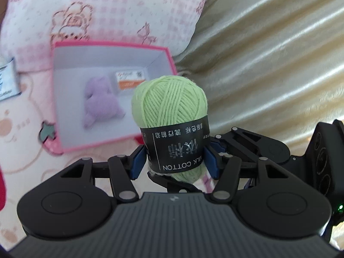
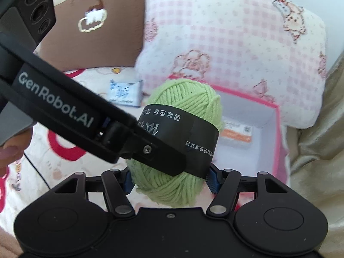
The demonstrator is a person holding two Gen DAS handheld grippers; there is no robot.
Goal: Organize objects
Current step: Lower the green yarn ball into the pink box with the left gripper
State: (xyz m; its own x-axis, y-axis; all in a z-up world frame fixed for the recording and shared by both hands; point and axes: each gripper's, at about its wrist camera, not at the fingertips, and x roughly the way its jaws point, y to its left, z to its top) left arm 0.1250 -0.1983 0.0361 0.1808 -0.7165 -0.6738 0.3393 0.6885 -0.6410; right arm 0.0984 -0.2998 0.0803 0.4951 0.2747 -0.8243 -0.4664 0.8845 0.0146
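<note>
1. Both grippers are pinching one ball of green yarn (image 1: 169, 103): my left gripper (image 1: 175, 159) presses its blue pads against the black paper band, and my right gripper (image 2: 171, 179) clamps the lower half of the same ball.
2. In the right wrist view the left gripper's finger crosses in front of the ball from the upper left, so the two tools sit very close together with little slack between them.
3. The yarn is up off the bedding, near the pink box (image 1: 165, 52), close to its near right corner.
4. Inside the box, a lilac plush toy (image 1: 101, 101) lies left of centre and a white-and-orange card (image 1: 130, 79) sits toward the back right; the front right floor is bare.
5. A pink checked pillow (image 2: 225, 32) crowds the box's far rim.
6. A small blue-and-white packet (image 2: 124, 93) lies left of the box on the sheet.
7. Cream fabric (image 1: 268, 53) runs past the box's right edge.
</note>
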